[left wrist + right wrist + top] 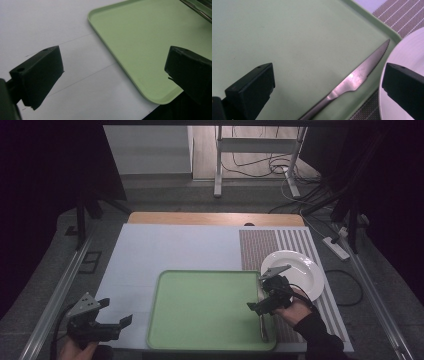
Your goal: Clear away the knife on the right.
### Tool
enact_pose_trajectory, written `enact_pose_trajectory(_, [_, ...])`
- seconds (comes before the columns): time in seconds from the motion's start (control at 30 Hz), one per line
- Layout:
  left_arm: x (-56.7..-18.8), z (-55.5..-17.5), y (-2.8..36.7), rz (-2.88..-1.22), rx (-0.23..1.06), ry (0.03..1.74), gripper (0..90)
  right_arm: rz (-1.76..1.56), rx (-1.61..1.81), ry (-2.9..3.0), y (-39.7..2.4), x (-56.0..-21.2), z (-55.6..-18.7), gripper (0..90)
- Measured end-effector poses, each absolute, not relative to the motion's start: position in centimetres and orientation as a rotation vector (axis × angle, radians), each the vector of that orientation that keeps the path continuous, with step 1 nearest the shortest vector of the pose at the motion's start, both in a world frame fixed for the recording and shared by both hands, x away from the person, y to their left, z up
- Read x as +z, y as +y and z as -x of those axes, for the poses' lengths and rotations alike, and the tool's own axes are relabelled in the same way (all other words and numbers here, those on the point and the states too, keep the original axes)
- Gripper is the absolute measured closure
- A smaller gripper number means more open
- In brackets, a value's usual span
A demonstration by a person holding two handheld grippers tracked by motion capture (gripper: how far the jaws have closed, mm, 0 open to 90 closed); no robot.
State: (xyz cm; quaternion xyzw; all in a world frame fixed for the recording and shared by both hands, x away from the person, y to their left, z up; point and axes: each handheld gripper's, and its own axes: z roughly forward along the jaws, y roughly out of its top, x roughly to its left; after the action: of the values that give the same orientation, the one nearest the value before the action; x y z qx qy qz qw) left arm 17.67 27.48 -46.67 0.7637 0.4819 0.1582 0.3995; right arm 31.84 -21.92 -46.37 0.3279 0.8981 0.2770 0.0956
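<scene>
Left gripper (116, 311): lower left of the high view, over the pale table beside the tray's near left corner; jaws spread wide, nothing between them.
Right gripper (261, 292): lower right of the high view, held in the person's hand over the tray's right edge; jaws released and standing wide, with the knife lying free on the tray below them, not gripped.
Knife (352, 82): plain silver metal, one piece, slim handle widening into a serrated blade with a pointed tip; in the right gripper view it runs from bottom centre up to the right.
Knife's place: inside the tray along its right rim, tip towards the far side, handle towards the near edge.
Tray (200, 307): light green, rounded corners, low raised rim, lower centre of the high view.
Plate (307, 270): white, round, just right of the tray's far right corner, resting on the mat.
Mat (280, 245): brown and white stripes, right part of the table.
In the way: the right gripper's body hides part of the knife in the high view.
</scene>
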Motion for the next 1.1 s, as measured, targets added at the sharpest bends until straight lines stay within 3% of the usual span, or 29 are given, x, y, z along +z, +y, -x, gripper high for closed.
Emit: enact_pose_trajectory(1.1, [-46.7,-17.7,27.4,-1.933,0.398,1.224,1.8,-1.141,0.92,2.521,-27.4,-45.5,-28.5,0.0])
